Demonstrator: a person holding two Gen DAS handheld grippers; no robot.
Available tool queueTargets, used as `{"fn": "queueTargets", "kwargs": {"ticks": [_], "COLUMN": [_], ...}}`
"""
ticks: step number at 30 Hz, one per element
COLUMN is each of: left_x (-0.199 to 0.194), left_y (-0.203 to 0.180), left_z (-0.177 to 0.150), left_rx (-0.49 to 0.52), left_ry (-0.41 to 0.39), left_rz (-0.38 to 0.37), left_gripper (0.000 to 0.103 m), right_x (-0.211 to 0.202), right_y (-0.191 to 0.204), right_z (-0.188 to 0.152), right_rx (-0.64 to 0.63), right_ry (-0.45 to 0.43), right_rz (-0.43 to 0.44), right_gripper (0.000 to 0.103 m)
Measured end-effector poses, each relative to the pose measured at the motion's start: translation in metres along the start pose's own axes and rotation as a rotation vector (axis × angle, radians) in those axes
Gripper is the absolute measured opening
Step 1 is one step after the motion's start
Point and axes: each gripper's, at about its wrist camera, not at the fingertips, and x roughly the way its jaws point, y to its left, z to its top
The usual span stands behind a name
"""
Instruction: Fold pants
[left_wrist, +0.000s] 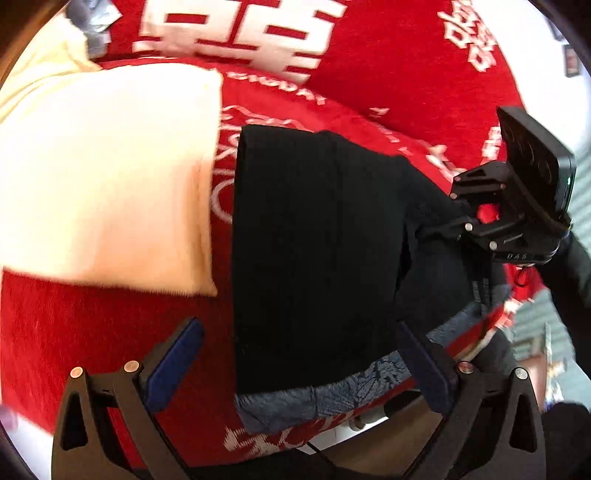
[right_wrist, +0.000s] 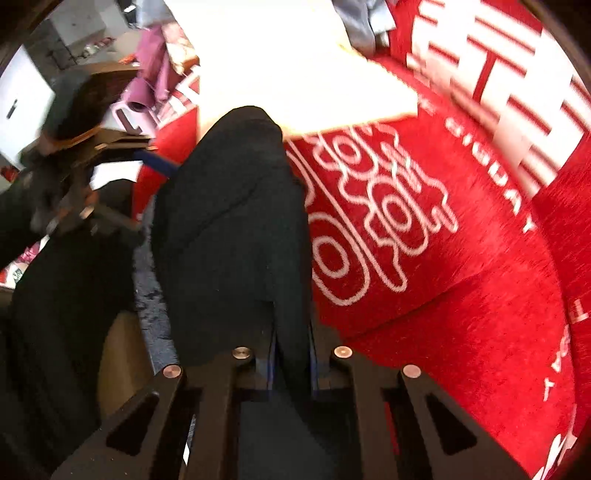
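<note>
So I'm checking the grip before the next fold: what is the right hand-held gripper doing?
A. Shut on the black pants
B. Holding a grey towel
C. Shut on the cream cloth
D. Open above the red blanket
A: in the right wrist view the right hand-held gripper has its jaws pinched on a fold of the black pants.

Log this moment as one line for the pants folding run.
task: fold pants | right hand-held gripper: shut on black pants | left hand-held gripper: open | surface: red blanket

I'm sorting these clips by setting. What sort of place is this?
Probably a bedroom at home: black pants lie on a red printed blanket beside a cream folded cloth, with household clutter behind.
</note>
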Motion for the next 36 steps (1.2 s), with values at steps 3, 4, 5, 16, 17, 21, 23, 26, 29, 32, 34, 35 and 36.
{"fn": "queueTargets", "kwargs": {"ticks": [3,4,5,16,17,21,23,26,29,32,34,35,36], "left_x": [0.003,0.004,0.006,0.042,0.039,0.036,0.033,0.028,0.024,0.015,0.013,0.012,0.012], "left_y": [0.002,0.002,0.0,-0.039,-0.037,-0.028,-0.036,-0.044,-0.045,-0.057,-0.064,-0.067,-0.07], "left_z": [0.013,0.017,0.022,0.026,0.028,0.034,0.034,0.029,0.03,0.033,0.036,0.036,0.037], "left_rx": [0.033,0.047,0.07,0.137,0.112,0.039,0.051,0.055,0.03,0.012,0.004,0.003,0.002], "left_ry": [-0.01,-0.014,-0.016,0.096,0.096,0.139,0.143,0.154,0.153,0.156,0.161,0.162,0.164], "left_rz": [-0.072,-0.094,-0.121,-0.067,-0.031,-0.016,0.026,0.086,0.106,0.125,0.139,0.148,0.155], "left_gripper": [0.103,0.103,0.103,0.084,0.065,0.046,0.044,0.04,0.037,0.036,0.036,0.036,0.036], "right_x": [-0.016,-0.021,-0.023,0.012,0.013,-0.01,-0.024,-0.026,-0.029,-0.021,-0.001,0.001,0.003], "right_y": [0.011,0.016,0.016,-0.008,-0.013,-0.027,-0.032,-0.052,-0.078,-0.068,-0.041,-0.028,-0.01], "right_z": [-0.005,-0.006,-0.007,0.007,0.008,0.0,-0.014,-0.044,-0.07,-0.078,-0.081,-0.081,-0.081], "right_rx": [-0.022,-0.024,-0.027,0.105,0.136,0.212,0.211,0.229,0.383,0.375,0.268,0.216,0.146], "right_ry": [-0.041,-0.048,-0.052,0.061,0.073,0.04,0.047,0.176,0.203,0.179,0.22,0.21,0.204], "right_rz": [-0.02,-0.021,-0.019,-0.044,-0.053,-0.126,-0.238,-0.527,-0.576,-0.601,-0.611,-0.651,-0.675], "right_gripper": [0.014,0.014,0.014,0.025,0.029,0.052,0.068,0.076,0.076,0.076,0.074,0.069,0.067]}}
